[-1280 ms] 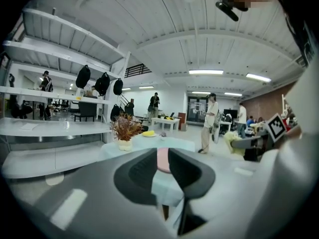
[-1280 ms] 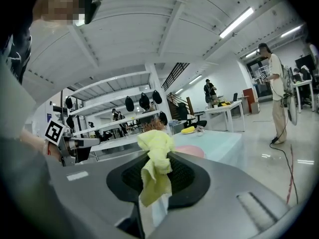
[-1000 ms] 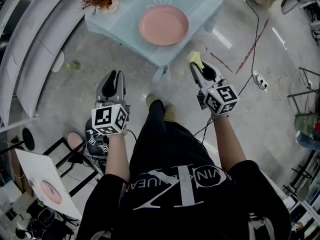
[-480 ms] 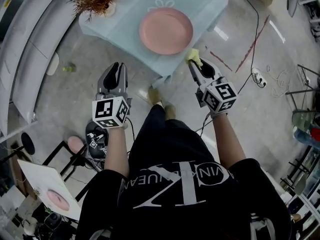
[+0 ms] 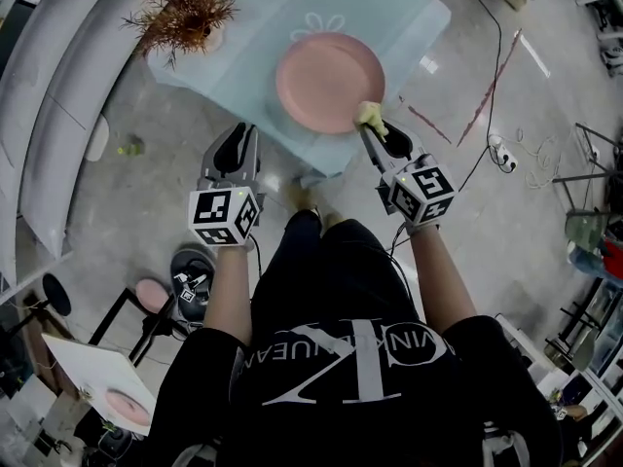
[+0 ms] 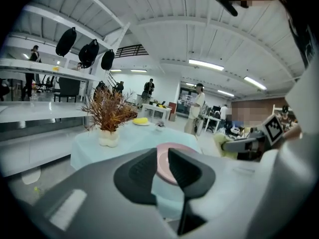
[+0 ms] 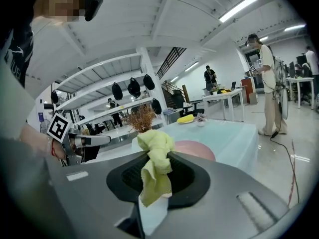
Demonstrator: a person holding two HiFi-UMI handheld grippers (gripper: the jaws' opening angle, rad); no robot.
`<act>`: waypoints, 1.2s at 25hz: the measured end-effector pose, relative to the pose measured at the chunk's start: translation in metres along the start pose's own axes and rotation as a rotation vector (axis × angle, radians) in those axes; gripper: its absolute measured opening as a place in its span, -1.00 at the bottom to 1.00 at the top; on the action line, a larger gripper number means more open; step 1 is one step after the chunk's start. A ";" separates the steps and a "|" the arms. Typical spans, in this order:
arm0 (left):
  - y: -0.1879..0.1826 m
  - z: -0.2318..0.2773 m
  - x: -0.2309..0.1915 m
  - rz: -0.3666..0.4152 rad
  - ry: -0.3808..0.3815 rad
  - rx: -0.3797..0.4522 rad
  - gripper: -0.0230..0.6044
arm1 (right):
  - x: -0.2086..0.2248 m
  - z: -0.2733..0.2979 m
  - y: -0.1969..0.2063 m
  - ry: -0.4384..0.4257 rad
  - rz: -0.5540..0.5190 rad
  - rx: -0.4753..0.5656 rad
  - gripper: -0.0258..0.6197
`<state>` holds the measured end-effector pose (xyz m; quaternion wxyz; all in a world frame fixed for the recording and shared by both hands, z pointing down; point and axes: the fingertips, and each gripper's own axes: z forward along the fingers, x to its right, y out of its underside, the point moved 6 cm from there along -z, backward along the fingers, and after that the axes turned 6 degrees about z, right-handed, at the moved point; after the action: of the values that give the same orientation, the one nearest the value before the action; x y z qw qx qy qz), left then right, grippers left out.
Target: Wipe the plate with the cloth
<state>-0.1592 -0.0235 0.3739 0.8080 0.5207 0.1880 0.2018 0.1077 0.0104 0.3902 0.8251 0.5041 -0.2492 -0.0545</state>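
Two grippers are held out toward the counter (image 5: 255, 29), and the pink plate (image 5: 329, 81) is lying flat on it, empty and right side up. At the plate's near right rim, the right gripper (image 5: 371, 127) is clamped tight on the yellow-green cloth (image 7: 155, 159). A crumpled tuft is pushed up above the jaws, and a limp tail is left hanging below them. From the head view the tuft is placed right at the plate's edge. Whether contact has been made cannot be settled, and from the right gripper view the plate looks to lie just beyond the cloth.

Off the plate's near left side, short of the counter edge and over the floor, the left gripper (image 6: 162, 157) is held level. Its jaws are drawn almost together with only a slim gap left, and nothing is held in it; the plate is glimpsed through that gap. A dried plant (image 5: 183, 8) in a pale pot is parked well to the plate's far left, out of the way.

So the wiping is judged not yet started. The cloth is expected to behave as soft and light and to fold under any push, so only the exposed tuft can be counted on as the working face. The plate looks stiff, smooth and probably breakable. It could be slid across the slick counter covering by a sideways swipe. Light downward pressure is called for, and if steadying is wanted, the near left rim is the spot to be pinched.
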 end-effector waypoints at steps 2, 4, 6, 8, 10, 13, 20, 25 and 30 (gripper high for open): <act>0.005 0.013 -0.002 -0.009 0.019 -0.027 -0.93 | 0.003 0.010 0.000 0.007 -0.013 -0.022 -0.65; 0.012 0.024 -0.003 -0.027 0.032 -0.062 -0.93 | 0.005 0.021 0.001 0.010 -0.029 -0.052 -0.65; 0.020 0.033 -0.002 -0.050 0.040 -0.093 -0.93 | 0.007 0.032 0.005 0.006 -0.045 -0.089 -0.65; 0.027 0.041 -0.002 -0.064 0.041 -0.117 -0.93 | 0.009 0.044 0.009 -0.005 -0.064 -0.126 -0.65; 0.033 0.049 0.000 -0.076 0.040 -0.138 -0.93 | 0.012 0.056 0.012 -0.021 -0.084 -0.166 -0.65; 0.042 0.061 0.004 -0.104 0.035 -0.172 -0.93 | 0.015 0.074 0.018 -0.062 -0.132 -0.236 -0.65; 0.056 0.081 0.007 -0.186 -0.018 -0.230 -0.93 | 0.014 0.113 0.031 -0.167 -0.286 -0.445 -0.65; 0.062 0.102 0.005 -0.229 -0.052 -0.256 -0.93 | 0.017 0.144 0.036 -0.232 -0.440 -0.542 -0.65; 0.071 0.117 0.001 -0.276 -0.078 -0.275 -0.93 | 0.014 0.168 0.042 -0.277 -0.570 -0.608 -0.65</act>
<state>-0.1080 -0.0858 0.4841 0.8981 0.3823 0.1967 0.0926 0.0347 -0.1097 0.4929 0.8469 0.2747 -0.1810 -0.4178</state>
